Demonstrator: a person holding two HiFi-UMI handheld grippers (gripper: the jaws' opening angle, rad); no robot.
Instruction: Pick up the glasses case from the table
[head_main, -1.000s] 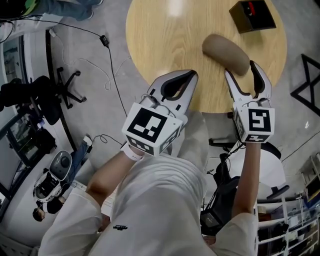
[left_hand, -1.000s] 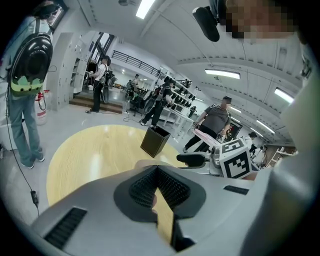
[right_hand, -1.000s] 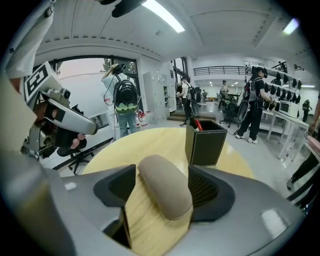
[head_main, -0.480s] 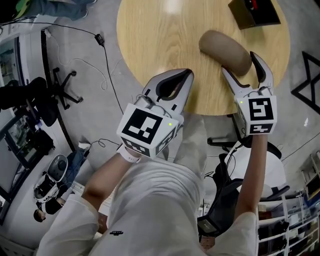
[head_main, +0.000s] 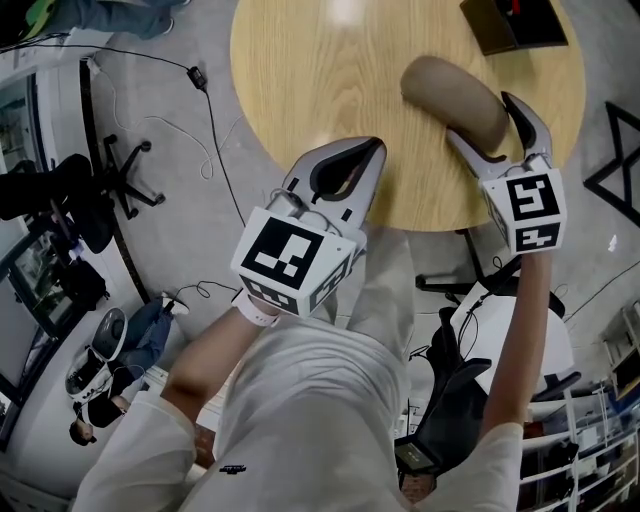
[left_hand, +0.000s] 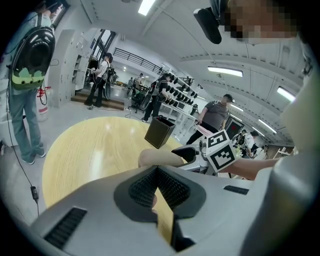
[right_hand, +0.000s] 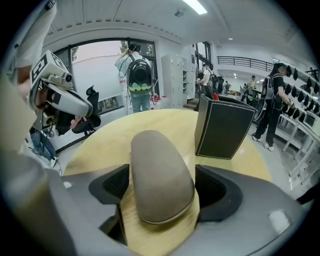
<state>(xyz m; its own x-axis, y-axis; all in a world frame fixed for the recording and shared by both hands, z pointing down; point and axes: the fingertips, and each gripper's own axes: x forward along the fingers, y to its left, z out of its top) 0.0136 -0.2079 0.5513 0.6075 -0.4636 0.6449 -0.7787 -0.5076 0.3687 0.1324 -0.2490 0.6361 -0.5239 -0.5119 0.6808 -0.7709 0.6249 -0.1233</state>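
In the head view, the glasses case (head_main: 455, 90) is lying on the round table (head_main: 320, 90) near its right edge, apart from a black box (head_main: 515, 25) at the far edge. The right gripper (head_main: 488, 125) is reaching around the case's near end. The left gripper (head_main: 372, 150) is hovering at the near edge, with bare wood ahead. In the left gripper view, its jaws are meeting at the tips, empty. In the right gripper view, the jaws are opening wide with the case between them, not pressed.

Round wooden table (head_main: 330, 90) bears a glasses case (head_main: 455, 92) and black box (head_main: 515, 22).
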